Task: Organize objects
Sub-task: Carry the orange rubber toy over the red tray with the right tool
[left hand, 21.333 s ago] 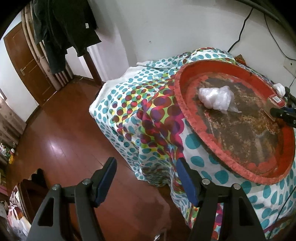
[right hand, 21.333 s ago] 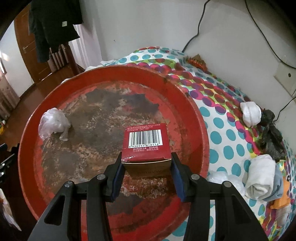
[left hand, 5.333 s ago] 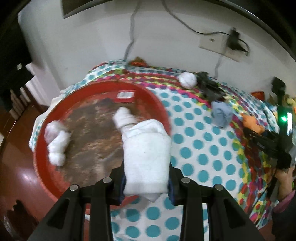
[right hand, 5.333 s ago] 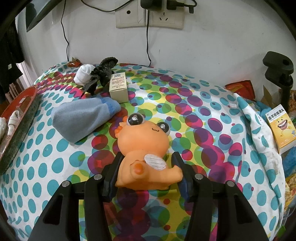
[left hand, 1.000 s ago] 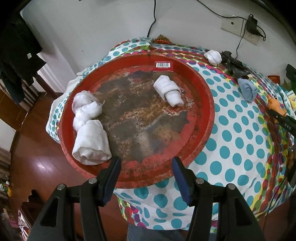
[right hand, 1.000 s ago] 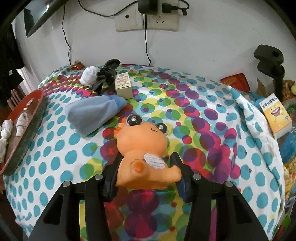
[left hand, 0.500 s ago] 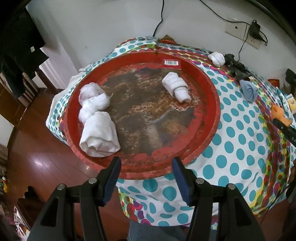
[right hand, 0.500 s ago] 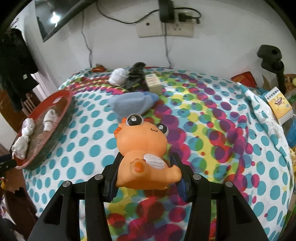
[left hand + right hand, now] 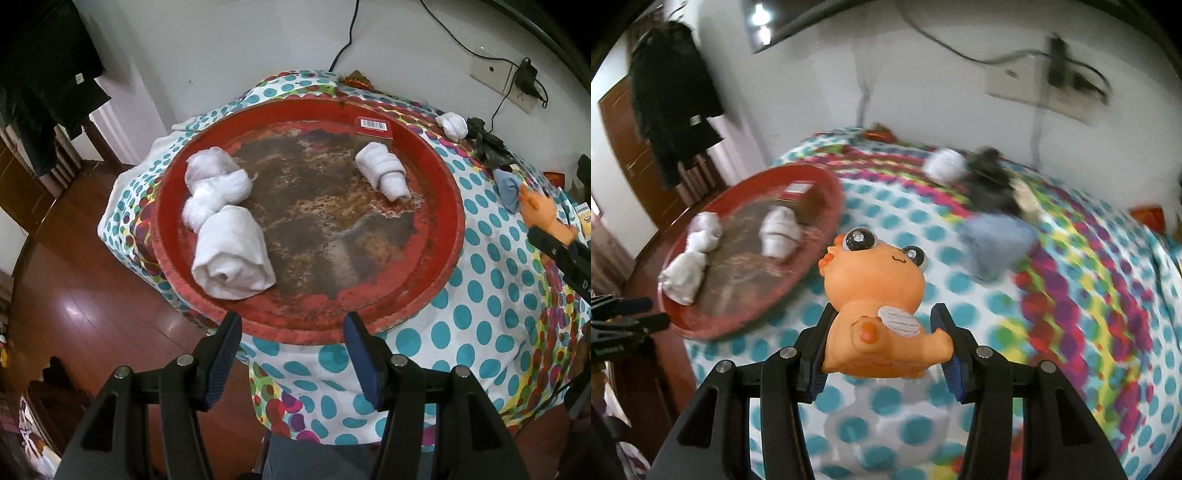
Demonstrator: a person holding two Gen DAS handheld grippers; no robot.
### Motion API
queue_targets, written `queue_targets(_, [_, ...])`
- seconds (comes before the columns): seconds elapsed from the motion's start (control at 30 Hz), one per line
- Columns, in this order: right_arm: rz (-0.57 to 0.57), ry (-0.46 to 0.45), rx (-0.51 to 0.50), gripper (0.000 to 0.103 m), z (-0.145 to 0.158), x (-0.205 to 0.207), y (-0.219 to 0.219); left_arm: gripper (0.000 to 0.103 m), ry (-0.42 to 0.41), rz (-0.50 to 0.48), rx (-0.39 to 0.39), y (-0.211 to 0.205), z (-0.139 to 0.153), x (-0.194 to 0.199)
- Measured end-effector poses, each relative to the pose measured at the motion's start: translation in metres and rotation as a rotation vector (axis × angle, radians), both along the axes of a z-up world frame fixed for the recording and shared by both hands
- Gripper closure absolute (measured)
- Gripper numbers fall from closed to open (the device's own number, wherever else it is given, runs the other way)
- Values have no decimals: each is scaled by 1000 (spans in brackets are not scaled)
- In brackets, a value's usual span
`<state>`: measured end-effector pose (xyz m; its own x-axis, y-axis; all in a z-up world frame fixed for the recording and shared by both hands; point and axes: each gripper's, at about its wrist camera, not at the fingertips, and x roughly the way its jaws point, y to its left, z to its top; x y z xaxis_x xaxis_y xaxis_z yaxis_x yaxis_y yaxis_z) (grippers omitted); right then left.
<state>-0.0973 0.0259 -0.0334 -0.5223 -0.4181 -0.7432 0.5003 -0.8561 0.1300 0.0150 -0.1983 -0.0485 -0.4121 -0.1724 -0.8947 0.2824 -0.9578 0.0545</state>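
Gripping an orange toy dragon [image 9: 875,302] between both blue-padded fingers, the right gripper [image 9: 882,347] holds it lifted above the polka-dot tablecloth [image 9: 1071,295], toy's big eyes up and facing away from the camera; background on this side is motion-blurred. Left gripper [image 9: 291,354] hangs spread wide with nothing between its pads, just off the near rim of the round red tray [image 9: 439,280]

Tray sits at the left end of the cloth-covered table, its worn brown centre showing. On it: a big rolled white towel [image 9: 232,264] near the front-left rim, a knotted white plastic bag [image 9: 216,188] touching it just behind, a smaller white roll [image 9: 384,170] toward the far right, and a red barcode box [image 9: 373,133] right behind that roll against the far rim

Off the tray, still on the cloth: a white sock ball [image 9: 452,124] and a black bundle [image 9: 487,142] near the wall, a blue-grey sock [image 9: 995,242] lying flat closer in, something pale beside the black bundle too blurred to name. Wall socket with a plugged charger [image 9: 526,79] above, dark clothes [image 9: 40,92] hanging at left over wooden floor [image 9: 85,314]
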Motion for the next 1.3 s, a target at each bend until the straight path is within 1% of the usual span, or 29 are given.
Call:
queue_targets(0.13, [72,10,15,56,9,-2,-42,45,9,23,4,-9,3,5])
queue_targets(0.23, [124,11,31,56,9,-1,-73,45,13,35,6,-16,4,9])
queue_targets(0.53, [207,-18,98,56,-13,4,-131,45,5,55,10,-32,0,20])
queue_targets(0.7, [218,-29,147,56,-26,-2,-153,45,-2,65,-2,-41,-2,25])
queue_targets(0.87, [204,-32,187,56,-37,-16,-172,45,-7,79,-10,-50,-3,29])
queue_targets(1.3, [191,-33,243,56,-45,-50,-212,45,-27,105,-15,-64,-6,32])
